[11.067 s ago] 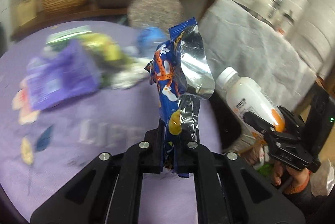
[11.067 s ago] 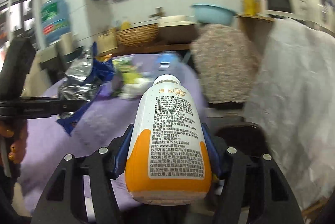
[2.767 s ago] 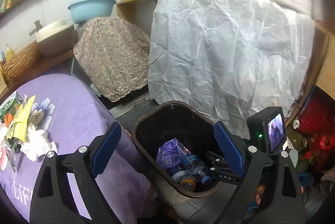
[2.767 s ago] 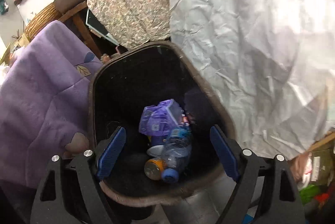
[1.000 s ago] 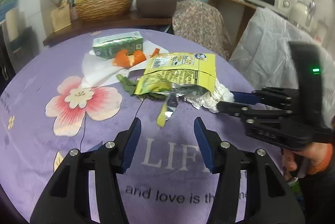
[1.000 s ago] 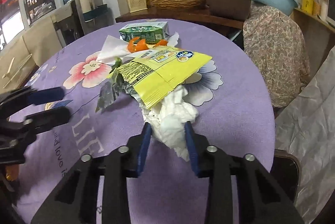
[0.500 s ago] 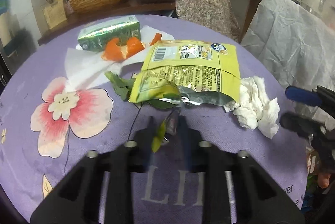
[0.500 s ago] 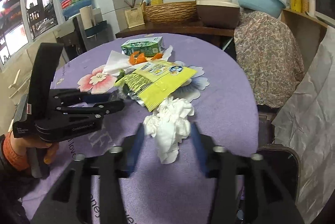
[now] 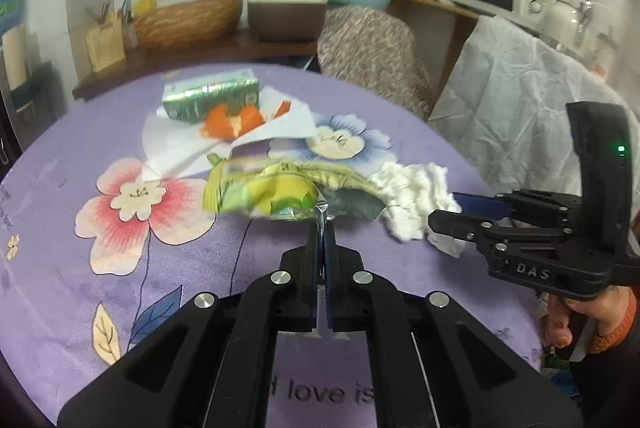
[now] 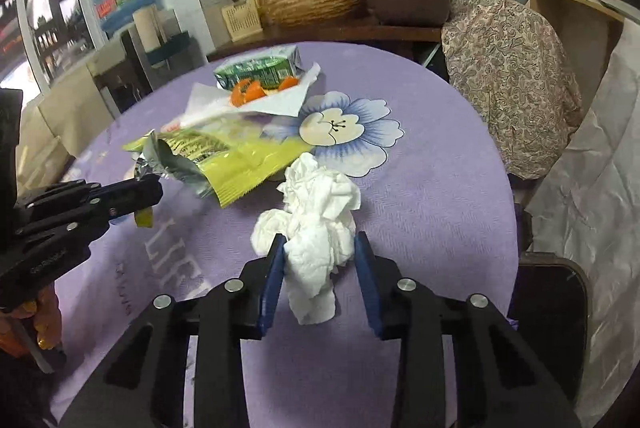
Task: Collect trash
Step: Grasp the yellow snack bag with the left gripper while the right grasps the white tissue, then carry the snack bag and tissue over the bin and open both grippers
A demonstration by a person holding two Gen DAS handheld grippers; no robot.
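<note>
Pinching the foil edge of the yellow snack wrapper [image 9: 276, 188], the left gripper [image 9: 321, 224] has its jaws fully together on that thin torn flap; in the right wrist view the same gripper [image 10: 154, 190] shows at the left w/ the wrapper [image 10: 224, 156] trailing off its tip toward the right. Wrapper looks lifted and blurred at the near end, rest still low over the purple tablecloth [image 9: 120, 268]. It's light, floppy film, slick on the printed side, so I'd judge a corner pinch lets it dangle and swing; the crimped seam is the safer hold. Long axis runs roughly left-to-right across the table in both views, open torn end toward the left gripper, sealed end toward the blue flower print.

Behind it, farther back: green carton [image 9: 210, 98], orange peel [image 9: 234, 120] on a white napkin [image 9: 176, 144], all untouched.

Right of the wrapper sits the crumpled tissue [image 10: 316, 212], a soft white wad w/ no real axis, maybe slightly taller than wide. Right gripper [image 10: 319, 252] straddles its lower part, jaws closing, blue pads at or just off the paper on both sides; can't tell if firm yet. Tissue weighs almost nothing, squashes easily, so grab the bulk, not a loose tail. Dark bin rim [image 10: 560, 280] shows at far right, beyond the table edge.
</note>
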